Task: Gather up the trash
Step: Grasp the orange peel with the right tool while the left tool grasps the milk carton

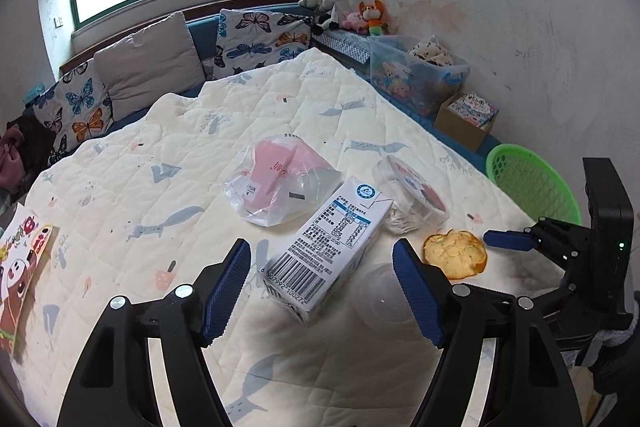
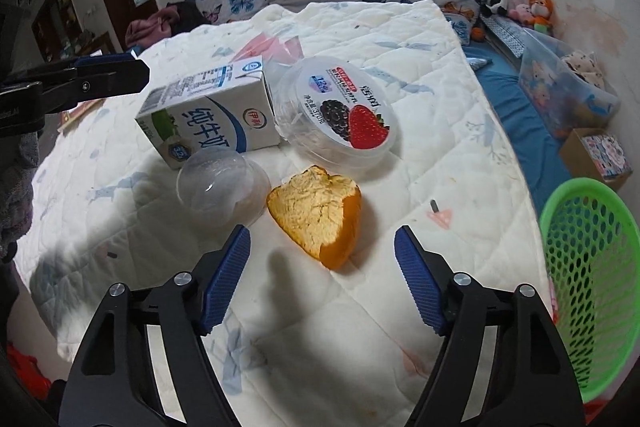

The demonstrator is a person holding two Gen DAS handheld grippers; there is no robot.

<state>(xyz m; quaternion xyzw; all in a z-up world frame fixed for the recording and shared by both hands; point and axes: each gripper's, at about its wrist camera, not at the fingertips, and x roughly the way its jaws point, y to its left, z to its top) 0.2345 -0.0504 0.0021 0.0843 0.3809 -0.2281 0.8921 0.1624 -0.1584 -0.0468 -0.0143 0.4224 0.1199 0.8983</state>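
Note:
On the quilted bed lie a milk carton (image 1: 326, 247) (image 2: 208, 115), an orange peel (image 1: 456, 254) (image 2: 318, 213), a clear plastic cup (image 1: 386, 295) (image 2: 222, 187), a clear fruit tub (image 1: 412, 195) (image 2: 344, 111) and a plastic bag with pink paper (image 1: 280, 183) (image 2: 272, 45). My left gripper (image 1: 322, 291) is open, its fingers either side of the carton's near end. My right gripper (image 2: 322, 277) is open just short of the peel; it also shows in the left wrist view (image 1: 508, 241).
A green perforated basket (image 1: 532, 183) (image 2: 592, 291) stands off the bed's right edge. A cardboard box (image 1: 468, 119) and a clear toy bin (image 1: 416, 75) sit by the wall. Pillows (image 1: 148, 63) line the far side. A picture book (image 1: 24, 267) lies left.

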